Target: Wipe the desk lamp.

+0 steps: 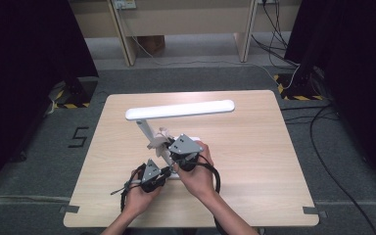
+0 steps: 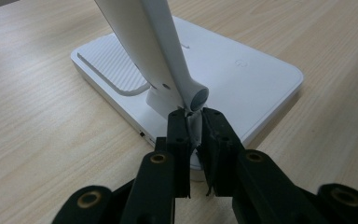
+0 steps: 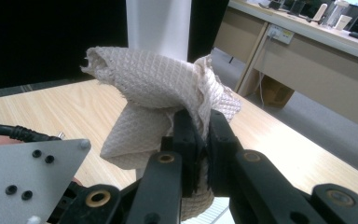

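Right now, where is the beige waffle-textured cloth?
The beige waffle-textured cloth is pinched in the right gripper, bunched against the white lamp arm just above the lamp's flat white base near the table's middle.

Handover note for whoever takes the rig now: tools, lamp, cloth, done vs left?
Left tool: shut on the lamp's base edge below the hinge, steadying it.
Right tool: shut on the cloth, bunched against the lamp arm.
Lamp: upright near table centre, head level.
Done: lamp braced, cloth at the arm.
Left: probably wipe arm, head and base; how much is wiped, cannot tell.
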`<state>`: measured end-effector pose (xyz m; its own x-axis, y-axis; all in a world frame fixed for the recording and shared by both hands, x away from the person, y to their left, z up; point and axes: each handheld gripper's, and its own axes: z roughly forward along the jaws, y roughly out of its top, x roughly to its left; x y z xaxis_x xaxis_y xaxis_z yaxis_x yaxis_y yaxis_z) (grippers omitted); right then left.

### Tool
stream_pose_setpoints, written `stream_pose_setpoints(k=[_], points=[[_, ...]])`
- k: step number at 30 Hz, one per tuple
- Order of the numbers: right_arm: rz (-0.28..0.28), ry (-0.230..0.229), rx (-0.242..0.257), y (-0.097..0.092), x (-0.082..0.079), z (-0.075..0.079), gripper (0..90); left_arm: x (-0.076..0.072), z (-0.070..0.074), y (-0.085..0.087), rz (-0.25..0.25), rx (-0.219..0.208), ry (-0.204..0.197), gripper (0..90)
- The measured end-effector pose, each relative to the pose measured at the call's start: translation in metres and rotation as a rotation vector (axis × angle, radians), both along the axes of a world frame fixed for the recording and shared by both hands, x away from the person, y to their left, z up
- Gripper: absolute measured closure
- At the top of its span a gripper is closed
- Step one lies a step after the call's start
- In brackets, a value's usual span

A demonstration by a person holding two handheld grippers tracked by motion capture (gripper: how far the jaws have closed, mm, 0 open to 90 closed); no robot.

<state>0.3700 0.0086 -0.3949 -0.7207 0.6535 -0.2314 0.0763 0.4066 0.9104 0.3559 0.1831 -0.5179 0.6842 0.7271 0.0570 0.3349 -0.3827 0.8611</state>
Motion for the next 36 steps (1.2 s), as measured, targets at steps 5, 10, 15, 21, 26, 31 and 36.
stream_pose_setpoints(k=[5,10,15,21,26,31,36], points=[[-0.002,0.003,-0.004,0.000,0.001,-0.004,84.9,0.000,0.000,0.000,0.000,0.002,-0.001,80.9],[-0.006,0.012,-0.011,-0.001,0.001,-0.006,84.9,0.000,0.000,0.000,0.000,0.003,-0.001,80.9],[-0.012,0.023,-0.012,-0.001,0.000,-0.010,84.9,0.000,0.000,0.000,0.000,0.005,-0.002,80.9],[-0.010,0.032,-0.025,-0.002,0.000,-0.015,84.9,0.000,0.000,0.000,-0.001,0.005,-0.002,80.9],[-0.015,0.045,-0.032,-0.002,-0.001,-0.020,84.9,0.000,0.000,0.000,0.000,0.007,-0.002,80.9],[-0.014,0.059,-0.038,-0.002,-0.002,-0.024,84.9,0.000,0.000,0.000,-0.002,0.008,-0.002,80.9],[-0.015,0.065,-0.048,-0.003,-0.002,-0.029,84.9,0.000,0.000,0.000,0.000,0.005,-0.003,80.9]])
